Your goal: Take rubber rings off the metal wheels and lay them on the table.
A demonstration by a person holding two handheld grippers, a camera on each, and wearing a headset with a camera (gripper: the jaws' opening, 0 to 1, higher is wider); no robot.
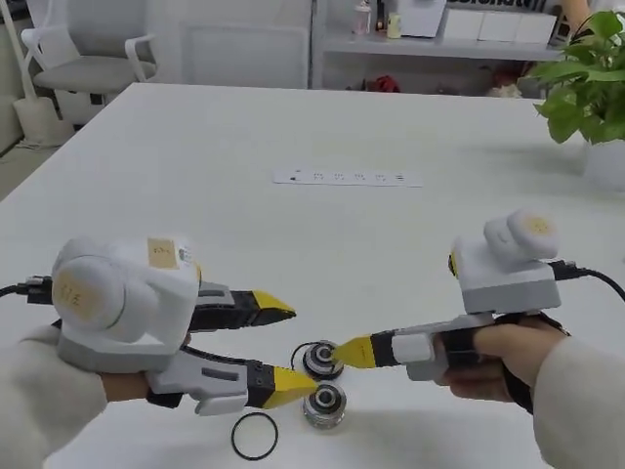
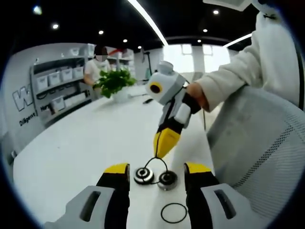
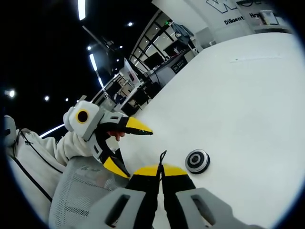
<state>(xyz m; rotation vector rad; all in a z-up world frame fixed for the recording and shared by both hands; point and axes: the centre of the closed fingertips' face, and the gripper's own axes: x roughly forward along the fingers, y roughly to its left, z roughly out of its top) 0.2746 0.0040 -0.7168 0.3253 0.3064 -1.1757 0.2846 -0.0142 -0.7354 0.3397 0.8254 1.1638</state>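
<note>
**Right tongs pinching a ring off a wheel, left tongs wide open**

The right tongs (image 1: 342, 352) are clamped tight. A thin black sliver pokes out between the tips, and that's the pinched rubber ring (image 3: 162, 156). The rest of it loops back toward the far wheel (image 1: 320, 360). The line is so thin in the head view that I can't say how much of it sits on the wheel.

The left tongs (image 1: 288, 350) are spread wide with nothing in them. The two wheels sit out in front of the gap. The lower tip is right beside the near wheel (image 1: 324, 404), but I can't tell if it's touching.

Hard to make out:
- Whether the near wheel carries a ring of its own; it's too small to tell.
- Whether the two wheels touch each other or just sit very close.
- In the right gripper view, one wheel sits just right of the closed tips, and the tongs' own body blocks the counter below it.

Count:
- 2 metal wheels, side by side near the person's edge of the counter (image 1: 293, 127).
- 2 rubber rings I can see: the pinched one, and a loose ring (image 1: 254, 435) lying flat on the counter just beside the near wheel.
- 1 white power strip (image 1: 347, 178), mid-counter and well apart from the wheels.
- 1 potted plant (image 1: 586, 88), cut off by the right edge.
- 1 office chair (image 1: 88, 59), cut off at the top left.
</note>
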